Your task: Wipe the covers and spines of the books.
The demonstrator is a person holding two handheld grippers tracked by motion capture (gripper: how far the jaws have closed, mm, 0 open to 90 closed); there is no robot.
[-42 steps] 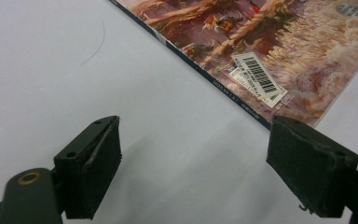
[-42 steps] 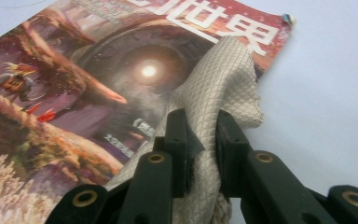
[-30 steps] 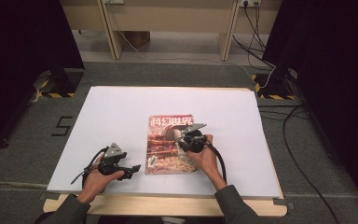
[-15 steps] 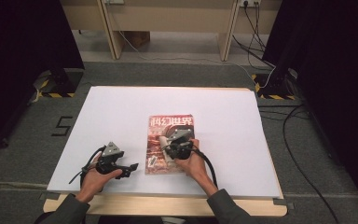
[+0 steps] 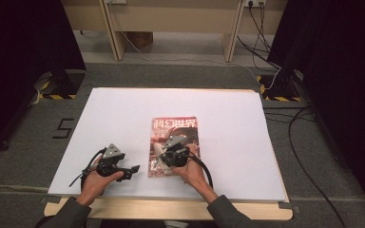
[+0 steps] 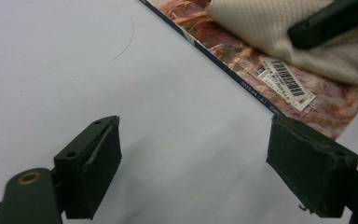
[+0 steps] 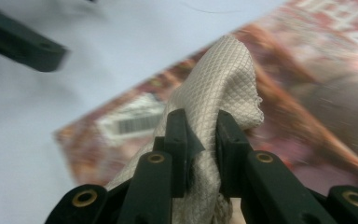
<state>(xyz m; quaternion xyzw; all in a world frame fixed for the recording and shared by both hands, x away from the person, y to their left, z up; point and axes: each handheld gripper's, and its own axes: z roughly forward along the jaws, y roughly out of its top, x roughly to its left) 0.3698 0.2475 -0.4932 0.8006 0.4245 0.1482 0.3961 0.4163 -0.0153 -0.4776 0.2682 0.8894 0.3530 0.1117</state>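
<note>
The beige cloth is sitting on the magazine's near left corner, and you're pinching it tight in your right gripper. Your left gripper is resting wide open on the white table, just beside the magazine.

White-topped table with a wooden front edge, set on grey carpet.
Carrying a single magazine, lying flat just right of the middle toward the near side, title end away, barcode corner nearest the front edge.
</note>
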